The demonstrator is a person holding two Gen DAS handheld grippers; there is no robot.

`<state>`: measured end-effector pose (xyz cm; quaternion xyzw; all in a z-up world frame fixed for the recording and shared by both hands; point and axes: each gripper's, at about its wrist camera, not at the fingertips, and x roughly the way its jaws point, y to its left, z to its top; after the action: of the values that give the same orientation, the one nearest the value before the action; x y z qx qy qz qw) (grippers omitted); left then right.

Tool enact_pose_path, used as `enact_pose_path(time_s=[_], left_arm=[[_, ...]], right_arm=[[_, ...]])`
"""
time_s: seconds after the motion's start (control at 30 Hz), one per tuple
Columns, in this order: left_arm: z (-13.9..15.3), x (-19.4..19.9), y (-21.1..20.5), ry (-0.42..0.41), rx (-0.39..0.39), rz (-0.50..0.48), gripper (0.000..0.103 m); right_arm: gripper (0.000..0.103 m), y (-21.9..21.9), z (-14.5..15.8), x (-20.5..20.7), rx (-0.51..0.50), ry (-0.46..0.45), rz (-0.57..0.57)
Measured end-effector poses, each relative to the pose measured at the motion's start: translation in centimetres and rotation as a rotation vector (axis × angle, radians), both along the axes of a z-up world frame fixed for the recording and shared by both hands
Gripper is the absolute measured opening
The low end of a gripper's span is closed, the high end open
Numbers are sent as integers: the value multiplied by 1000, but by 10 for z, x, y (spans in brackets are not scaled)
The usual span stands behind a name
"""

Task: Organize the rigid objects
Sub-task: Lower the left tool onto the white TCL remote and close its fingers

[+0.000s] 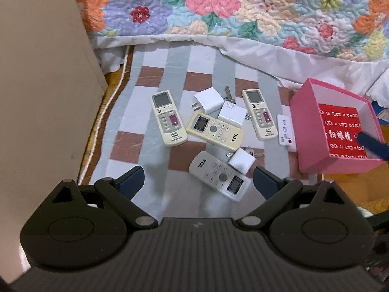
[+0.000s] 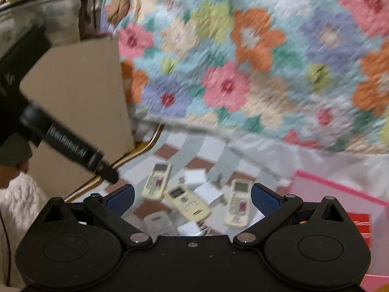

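Note:
Several remotes lie on a checked cloth [image 1: 155,160]: a cream one at left [image 1: 169,117], a yellowed TCL remote [image 1: 215,131], a white TCL remote [image 1: 220,175], a cream one at right [image 1: 259,114] and a small white remote [image 1: 285,129]. White chargers [image 1: 208,100] [image 1: 231,114] [image 1: 242,160] and a key [image 1: 228,95] lie among them. An open pink box [image 1: 313,143] stands at right. My left gripper [image 1: 198,181] is open and empty above the white TCL remote. My right gripper [image 2: 192,198] is open and empty; its finger [image 1: 372,143] shows over the box.
A floral quilt [image 1: 218,4] covers the bed behind the cloth. A beige cardboard panel [image 1: 41,77] stands at the left. The right wrist view is blurred and shows the left gripper's body [image 2: 65,146] at left and the pink box [image 2: 340,194] at right.

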<state>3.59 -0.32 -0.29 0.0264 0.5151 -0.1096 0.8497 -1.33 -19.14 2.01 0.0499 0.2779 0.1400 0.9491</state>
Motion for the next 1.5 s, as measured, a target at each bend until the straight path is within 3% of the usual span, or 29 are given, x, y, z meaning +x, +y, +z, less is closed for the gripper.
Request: enact_pose_path(time_s=[0.1,0.33,0.4,0.57,0.83,0.97,1.2,1.4,1.5], left_arm=[[-20,15,-4,30,17,29,96],[-69,33,-2,60,-55,71,95],[-83,35,-3,89,-93,74,94],[-111,35,-15,95,-93,49,90],[-154,41,-15,166,-124,97,85],[-169,44,-11,202,-126,131,82],[-188,46,0,294,-234,191,67],[-189,47,5,285,-265,238,59],[-189,47,8,284,-276,263,51]], right_arm=[[100,7,-20,18,5,40,98],[89,38,-69,31,-30,129,272],[81,46,-83,34,-47,167,295],[70,46,-112,48,-15,252,309],[71,60,-146,65,-99,309,332],[72,65,-160,76,-82,334,324],[65,70,-158,76,-40,385,255],[65,75,-157,73,44,481,226],[67,82,-157,71,18,471,263]])
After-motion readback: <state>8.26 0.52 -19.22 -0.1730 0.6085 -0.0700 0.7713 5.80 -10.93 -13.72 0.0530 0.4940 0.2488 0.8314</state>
